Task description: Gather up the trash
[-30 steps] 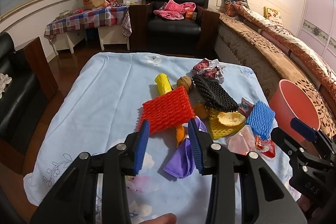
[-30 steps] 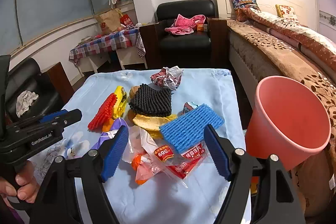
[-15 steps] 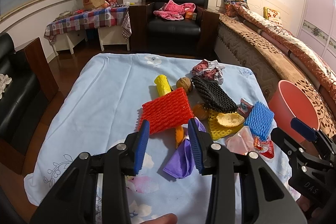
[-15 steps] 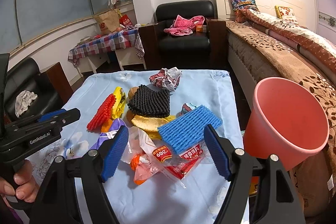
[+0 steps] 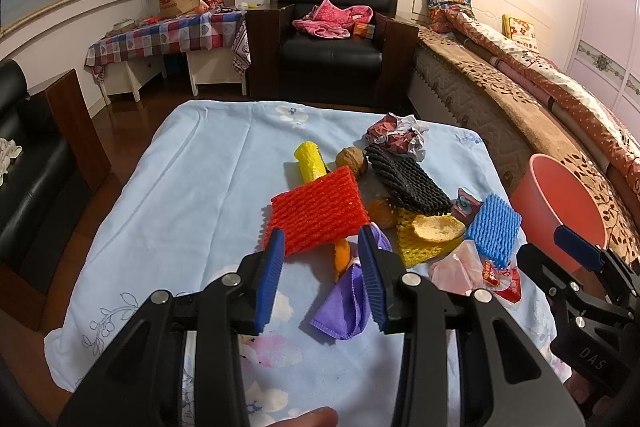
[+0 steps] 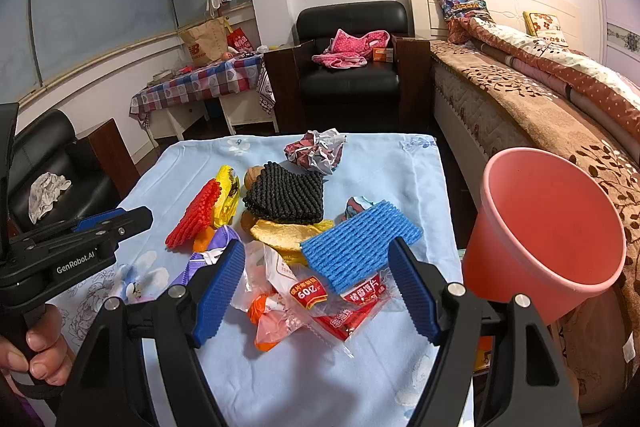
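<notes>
I see the table (image 5: pixel 192 187) first, under a pale blue flowered cloth, with the trash piled on its right half. Off the table's right edge stands the pink bucket (image 6: pixel 548 235), tilted toward my right camera, and I see nothing inside it.

My right gripper (image 6: pixel 316 289) hangs above the near right part of the pile with its jaws spread wide and nothing between them. Framed in that gap lie the blue foam net (image 6: pixel 360 245) and, under its near edge, the clear wrappers (image 6: pixel 320 303) with red labels. My left gripper (image 5: pixel 322 275) hovers over the near middle of the pile, its jaws parted more narrowly and also holding nothing. A hand (image 6: pixel 36 343) grips its handle at the lower left of the right view.

Between the left fingers I see the near edge of the red net (image 5: pixel 316 211), an orange peel (image 5: pixel 342 255) and the purple cloth (image 5: pixel 348 299). The black net (image 5: pixel 408 179) lies farther back, its near end over the yellow net (image 5: pixel 416 247), where a dried peel (image 5: pixel 438 227) rests. The crumpled paper (image 5: pixel 396 139) sits at the far end of the pile. Left of the black net are the yellow roll (image 5: pixel 310 163) and a walnut (image 5: pixel 351 159), which touches the far corner of the red net.
</notes>
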Available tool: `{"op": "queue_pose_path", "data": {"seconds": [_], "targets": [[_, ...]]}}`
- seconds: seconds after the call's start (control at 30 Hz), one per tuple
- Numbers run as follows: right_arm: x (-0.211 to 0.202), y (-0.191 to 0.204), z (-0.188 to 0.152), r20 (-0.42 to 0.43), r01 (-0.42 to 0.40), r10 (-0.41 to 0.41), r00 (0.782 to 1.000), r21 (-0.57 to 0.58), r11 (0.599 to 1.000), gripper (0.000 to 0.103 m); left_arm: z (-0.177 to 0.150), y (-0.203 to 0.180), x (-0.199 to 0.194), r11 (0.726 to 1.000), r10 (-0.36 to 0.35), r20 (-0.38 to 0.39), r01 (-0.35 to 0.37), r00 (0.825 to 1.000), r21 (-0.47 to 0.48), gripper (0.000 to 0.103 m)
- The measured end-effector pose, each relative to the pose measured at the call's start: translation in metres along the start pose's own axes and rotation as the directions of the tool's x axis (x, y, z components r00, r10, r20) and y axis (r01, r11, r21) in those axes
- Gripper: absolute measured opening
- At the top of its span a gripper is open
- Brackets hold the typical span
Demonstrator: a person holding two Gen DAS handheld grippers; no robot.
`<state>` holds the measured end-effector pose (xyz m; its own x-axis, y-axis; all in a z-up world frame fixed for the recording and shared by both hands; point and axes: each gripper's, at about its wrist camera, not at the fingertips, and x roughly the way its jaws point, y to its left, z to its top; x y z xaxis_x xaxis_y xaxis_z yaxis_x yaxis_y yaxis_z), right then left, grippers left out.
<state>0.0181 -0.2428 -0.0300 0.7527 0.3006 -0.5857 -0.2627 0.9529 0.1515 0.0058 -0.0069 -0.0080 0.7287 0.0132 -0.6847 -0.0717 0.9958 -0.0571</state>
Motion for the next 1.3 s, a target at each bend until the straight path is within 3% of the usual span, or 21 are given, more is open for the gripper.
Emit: {"op": "queue_pose_path", "data": {"seconds": [1.3], "targets": [[-0.0065, 0.0031, -0.0020, -0.009, -0.021, 0.021, 1.000, -0.012, 1.000, 0.072, 0.0005, 0.0010, -0.0004, 1.000, -0.005, -0.001, 0.005, 1.000, -0.005, 0.038]]}}
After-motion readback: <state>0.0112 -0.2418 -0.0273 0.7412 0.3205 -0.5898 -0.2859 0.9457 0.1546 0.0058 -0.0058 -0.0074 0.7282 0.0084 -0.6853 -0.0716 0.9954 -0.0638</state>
